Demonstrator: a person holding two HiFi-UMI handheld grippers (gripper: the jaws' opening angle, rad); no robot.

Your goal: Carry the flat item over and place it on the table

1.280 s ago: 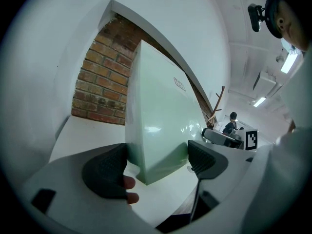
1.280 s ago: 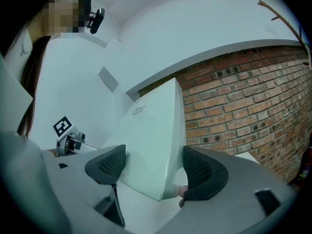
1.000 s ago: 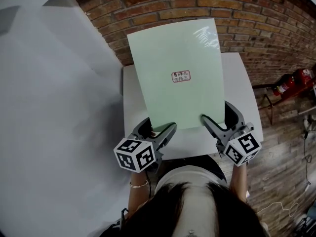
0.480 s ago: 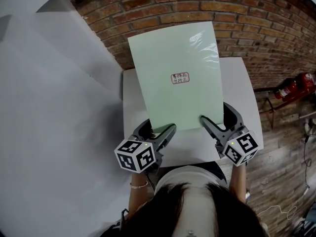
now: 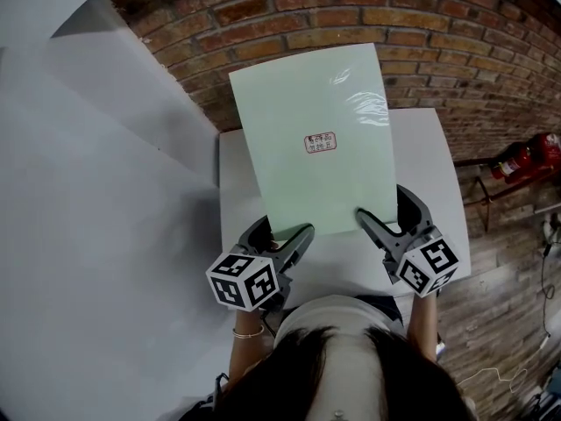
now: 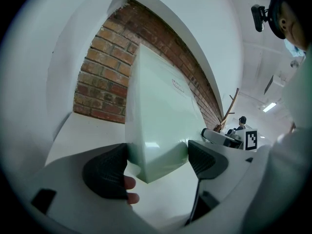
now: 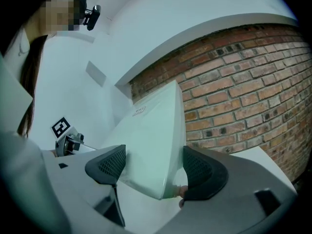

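A: How do the jaws stand?

B: Both are clamped on something. The left gripper [image 6: 158, 165] pinches the near left corner of the pale green sheet [image 6: 158, 116], which bows a little between its jaws. The right gripper [image 7: 151, 172] pinches the near right corner the same way.

A: And where is the sheet?

B: It is held up over the white table [image 5: 235, 178], not lying on it. Its gripped end hangs above the table's near edge. From there it slants up and away, past the table's far edge, toward the brick wall [image 5: 438, 24]. A small red stamp [image 5: 320, 142] sits near its middle.

A: Anything beside the table?

B: A red fire extinguisher [image 5: 526, 158], beyond its right edge.
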